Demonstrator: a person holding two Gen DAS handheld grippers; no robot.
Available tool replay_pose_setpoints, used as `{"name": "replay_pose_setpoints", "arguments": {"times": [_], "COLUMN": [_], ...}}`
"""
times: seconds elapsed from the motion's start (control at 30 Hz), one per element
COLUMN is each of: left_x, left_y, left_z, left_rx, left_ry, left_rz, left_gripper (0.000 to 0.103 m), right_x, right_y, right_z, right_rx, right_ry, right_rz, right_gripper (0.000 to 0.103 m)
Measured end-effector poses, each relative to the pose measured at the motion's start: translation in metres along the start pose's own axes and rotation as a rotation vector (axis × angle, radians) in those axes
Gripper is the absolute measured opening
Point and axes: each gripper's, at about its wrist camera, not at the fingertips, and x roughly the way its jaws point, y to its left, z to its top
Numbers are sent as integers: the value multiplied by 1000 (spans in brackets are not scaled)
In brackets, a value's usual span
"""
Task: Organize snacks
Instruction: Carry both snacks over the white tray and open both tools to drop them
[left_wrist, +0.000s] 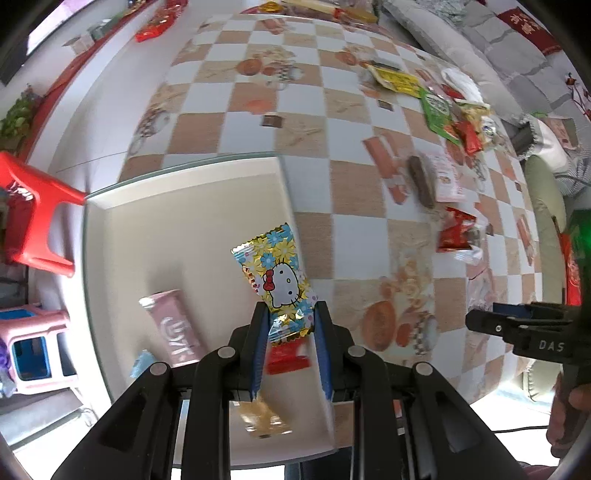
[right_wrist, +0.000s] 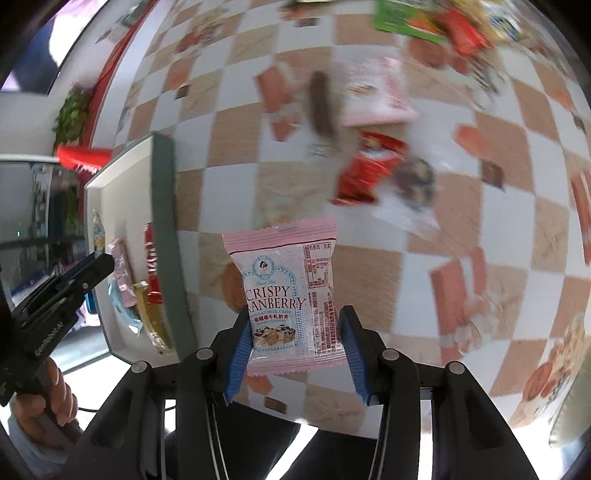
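foil-wrapped cat-print candy is pinched by its crimped bottom seam in the left gripper, jaws nearly shut on it, hanging over the white tray near the tray's right edge. pink cranberry crisp packet sits w/ its lower half between the right gripper pads, jaws about a third open, clamped on its sides, over the checked table just right of the tray. both look light, crinkly, slippery film; contents prob brittle, so hold seams, squeeze gently. more snacks lie loose toward the table's far right edge.
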Motion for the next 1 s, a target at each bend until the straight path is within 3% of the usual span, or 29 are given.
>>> {"name": "replay_pose_setpoints", "arguments": {"times": [0.53, 1.0], "left_x": [6, 18], "left_y": [74, 89], "left_z": [-17, -19], "left_rx": [-168, -229], "left_ry": [22, 46], "left_rz": [56, 38], "left_gripper": [26, 26], "right_x": [29, 51], "right_y": [127, 171], "right_z": [39, 46], "right_rx": [-288, -376], "right_ry": [71, 128], "right_rz": [-11, -18], "right_gripper": [48, 48]}}
